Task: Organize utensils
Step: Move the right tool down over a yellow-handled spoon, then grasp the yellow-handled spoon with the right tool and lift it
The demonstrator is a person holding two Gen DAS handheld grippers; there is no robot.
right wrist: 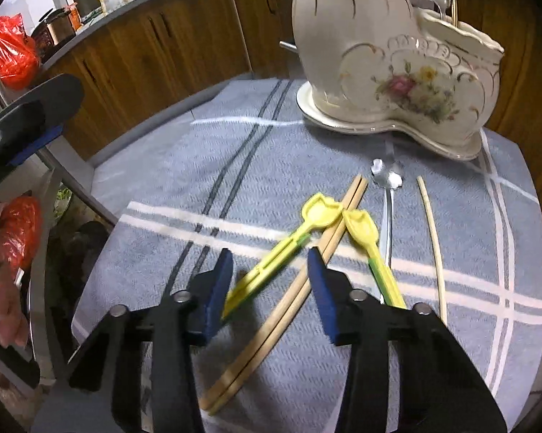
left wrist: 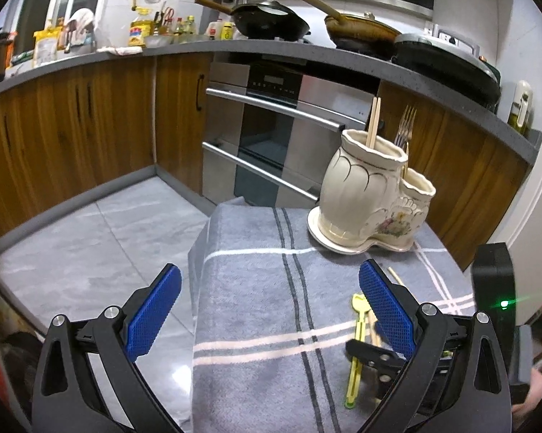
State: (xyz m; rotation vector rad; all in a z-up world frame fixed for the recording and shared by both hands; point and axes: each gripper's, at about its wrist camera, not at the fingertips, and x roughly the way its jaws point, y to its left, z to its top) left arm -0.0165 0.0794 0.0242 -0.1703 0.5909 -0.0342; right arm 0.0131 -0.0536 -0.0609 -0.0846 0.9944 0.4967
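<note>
While the right gripper (right wrist: 271,285) hangs low over the cloth (right wrist: 184,166) with its jaws spread and nothing between them, the step in hand looks like picking the next loose utensil. Just ahead of its fingertips lie the chopstick pair (right wrist: 289,288), running diagonally under the gap, and two yellow spoons: the left spoon (right wrist: 289,238) is blurred and lies across toward the left finger, the right spoon (right wrist: 368,241) passes under the right finger. Whether either finger touches a spoon I cannot tell. Beyond them rest a metal spoon (right wrist: 388,195) and a single pale chopstick (right wrist: 431,238), off to the right and apart from the heap.

Since the spoons overlap the chopsticks, the next move likely calls for centring the jaws on one item, lowering to the cloth and closing without dragging its neighbours.

Out to the left, the left gripper (left wrist: 271,306) is also spread wide and empty, held above the cloth's left edge and the floor, tilted downward, taking no part for now; the right gripper shows in its view beneath its right finger.

Farther back stands the ceramic holder (right wrist: 386,72) on its saucer, upright, already holding chopsticks (left wrist: 373,122) in the tall part and forks (left wrist: 406,126) in the lower part.
</note>
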